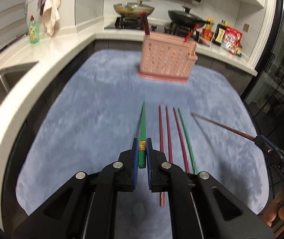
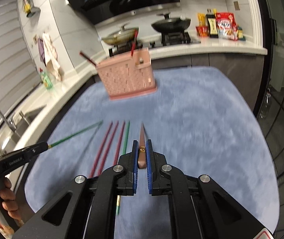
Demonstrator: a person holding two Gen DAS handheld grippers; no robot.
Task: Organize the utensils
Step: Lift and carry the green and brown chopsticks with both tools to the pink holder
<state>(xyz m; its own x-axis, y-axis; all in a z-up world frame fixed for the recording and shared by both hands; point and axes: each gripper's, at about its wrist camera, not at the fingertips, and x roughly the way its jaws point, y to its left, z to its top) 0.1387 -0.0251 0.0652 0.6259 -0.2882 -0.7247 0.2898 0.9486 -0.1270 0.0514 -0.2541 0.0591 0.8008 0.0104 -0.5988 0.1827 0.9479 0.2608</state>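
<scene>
My left gripper [image 1: 142, 142] is shut on a green chopstick [image 1: 142, 127] and holds it above the blue mat, tip pointing at the pink utensil basket [image 1: 166, 60]. My right gripper [image 2: 142, 143] is shut on a brown chopstick [image 2: 142, 137]; this chopstick also shows in the left wrist view [image 1: 221, 126]. Three maroon chopsticks [image 1: 166, 127] and one more green chopstick [image 1: 186, 137] lie side by side on the mat [image 1: 82, 119]. The basket [image 2: 127, 75] holds a few red chopsticks [image 2: 134, 43]. The left gripper and its green chopstick [image 2: 76, 134] show at the left of the right wrist view.
A kitchen counter runs around the mat, with a sink [image 1: 0, 85] on the left, a green soap bottle [image 1: 33, 29], two pans on the stove [image 1: 134, 8] and food packets [image 1: 231, 37] at the back right. A dark glass door [image 1: 277, 69] stands to the right.
</scene>
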